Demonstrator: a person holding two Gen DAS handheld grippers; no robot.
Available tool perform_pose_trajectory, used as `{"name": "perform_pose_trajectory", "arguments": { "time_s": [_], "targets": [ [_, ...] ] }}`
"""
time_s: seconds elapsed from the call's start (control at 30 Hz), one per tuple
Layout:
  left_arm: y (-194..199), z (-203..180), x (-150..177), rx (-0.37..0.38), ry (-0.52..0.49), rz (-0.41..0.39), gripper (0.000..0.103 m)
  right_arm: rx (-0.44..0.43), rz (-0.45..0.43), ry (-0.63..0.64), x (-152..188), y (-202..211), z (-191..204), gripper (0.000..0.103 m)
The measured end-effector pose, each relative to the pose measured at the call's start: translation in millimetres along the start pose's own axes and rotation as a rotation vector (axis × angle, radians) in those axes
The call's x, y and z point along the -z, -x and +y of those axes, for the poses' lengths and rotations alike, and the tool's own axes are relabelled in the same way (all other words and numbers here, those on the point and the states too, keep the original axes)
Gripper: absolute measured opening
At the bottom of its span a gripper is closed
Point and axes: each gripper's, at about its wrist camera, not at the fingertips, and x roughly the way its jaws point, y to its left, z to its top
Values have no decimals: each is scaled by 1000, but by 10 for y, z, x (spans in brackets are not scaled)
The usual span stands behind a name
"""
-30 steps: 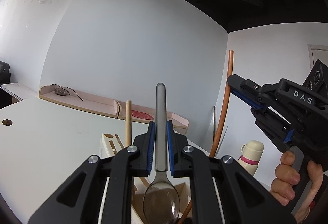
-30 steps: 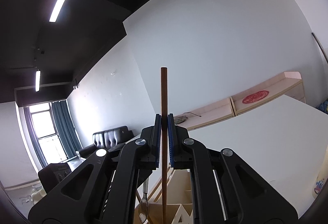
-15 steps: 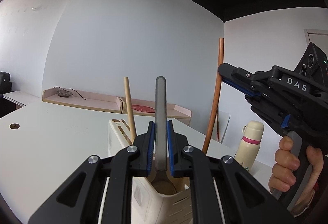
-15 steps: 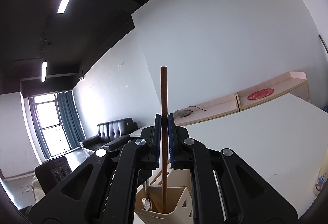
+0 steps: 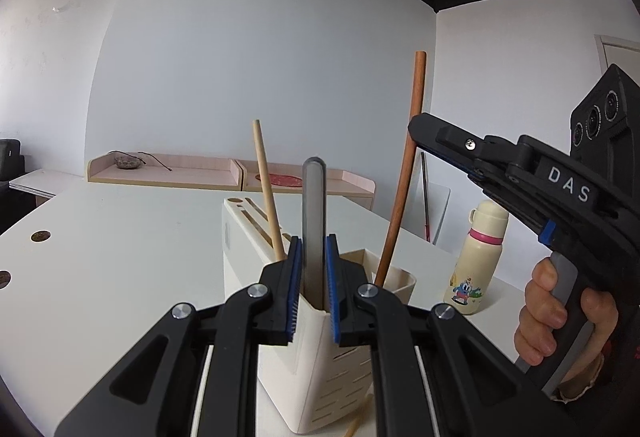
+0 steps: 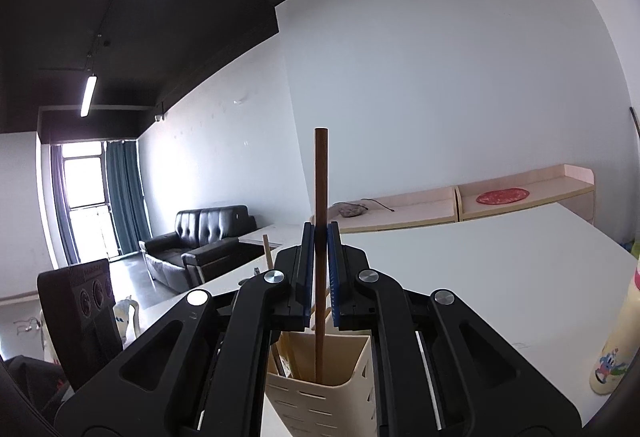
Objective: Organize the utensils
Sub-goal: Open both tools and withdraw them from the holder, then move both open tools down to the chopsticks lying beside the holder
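Left gripper (image 5: 313, 269): clenched on grey spoon handle (image 5: 314, 221), lowered into cream holder (image 5: 320, 353).
Right gripper (image 6: 319, 261): clenched on brown stick (image 6: 320, 221), inside holder.

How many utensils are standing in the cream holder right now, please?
3: a grey spoon handle in the left gripper, a dark wooden stick in the right gripper, a pale stick behind. Others may be hidden inside.

Left gripper (image 5: 312, 289): black plastic linkage arms, round silver screws at the pivots, blue ribbed pads on the fingers (image 5: 293, 289). Right gripper (image 6: 320, 273): identical build. Seen from the left wrist view, its black body bears white lettering "DAS", a blue insert, a grey handle and a black camera block with three lenses. A hand (image 5: 560, 317) wraps the handle.
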Motion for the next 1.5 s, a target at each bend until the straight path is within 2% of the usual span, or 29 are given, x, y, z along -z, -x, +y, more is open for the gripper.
{"name": "perform_pose_trajectory", "arguments": {
  "time_s": [0.1,0.17,0.4,0.53,0.6,0.67,0.77,0.83,1.0,1.07,1.2,1.33,1.43,1.5],
  "targets": [
    [2,10,29,-5,11,21,16,7,17,12,37,2,14,6],
    [19,18,44,-11,18,26,27,12,28,18,54,11,20,7],
    [73,58,59,-21,41,40,39,50,72,20,81,53,21,8],
    [155,27,-5,-53,-6,33,39,71,86,17,87,144,35,8],
    [230,12,-47,-60,-28,26,40,76,91,12,80,217,58,13],
    [304,-1,-84,-60,-46,26,48,84,97,14,72,309,97,13],
    [408,-37,-103,-59,-87,52,51,91,142,18,123,443,158,20],
    [455,-71,-68,-68,-130,91,51,110,191,27,199,525,218,26],
    [479,-127,168,-73,-221,233,51,162,362,30,522,632,331,27],
    [461,-157,284,-84,-274,298,51,196,415,-9,695,666,323,27],
    [388,-169,518,-94,-342,411,51,251,590,-116,1108,640,257,27],
    [294,-132,711,-74,-351,500,51,266,694,-221,1381,571,136,27],
    [216,-130,813,-37,-337,569,51,282,740,-206,1501,508,203,27],
    [150,-118,894,-20,-337,622,51,264,761,-190,1531,463,274,27]
  ]
}}
